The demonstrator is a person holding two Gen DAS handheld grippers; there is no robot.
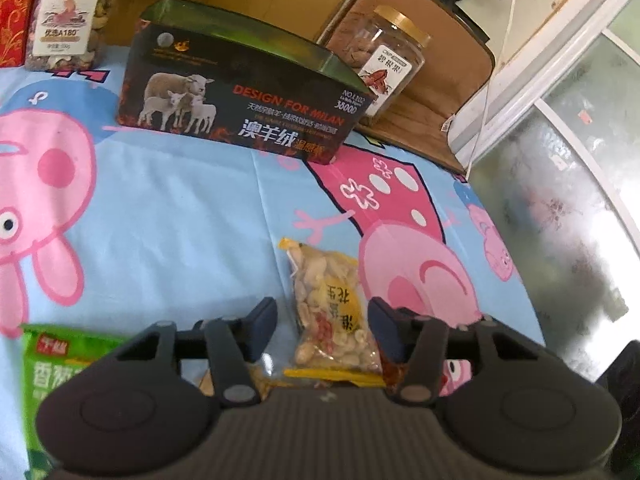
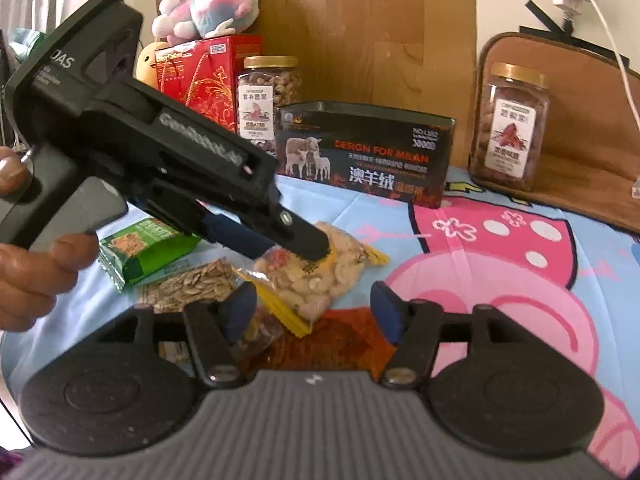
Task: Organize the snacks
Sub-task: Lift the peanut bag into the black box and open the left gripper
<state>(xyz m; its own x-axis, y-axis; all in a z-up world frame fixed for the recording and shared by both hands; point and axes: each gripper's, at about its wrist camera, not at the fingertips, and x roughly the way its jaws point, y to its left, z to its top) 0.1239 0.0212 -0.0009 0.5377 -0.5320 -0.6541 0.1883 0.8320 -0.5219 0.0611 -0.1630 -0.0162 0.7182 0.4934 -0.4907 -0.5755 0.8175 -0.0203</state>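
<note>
On the cartoon-pig bedsheet (image 1: 160, 200) lies the peanut packet (image 1: 332, 304), between the spread fingers of the left gripper (image 1: 323, 322) — not pinched. Just beside it lie a sunflower-seed packet (image 2: 188, 284) and a green snack bag (image 2: 144, 248); the right gripper (image 2: 314, 308) hovers spread above a red packet (image 2: 340, 340) — a black tin box (image 2: 364, 152) stands behind.

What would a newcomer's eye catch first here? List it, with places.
The loud pink-pig cartoon cloth covering the surface. At the back stands a black box with sheep, with a jar of nuts to its right. In front, the left gripper hangs open over a clear bag of peanuts.
</note>
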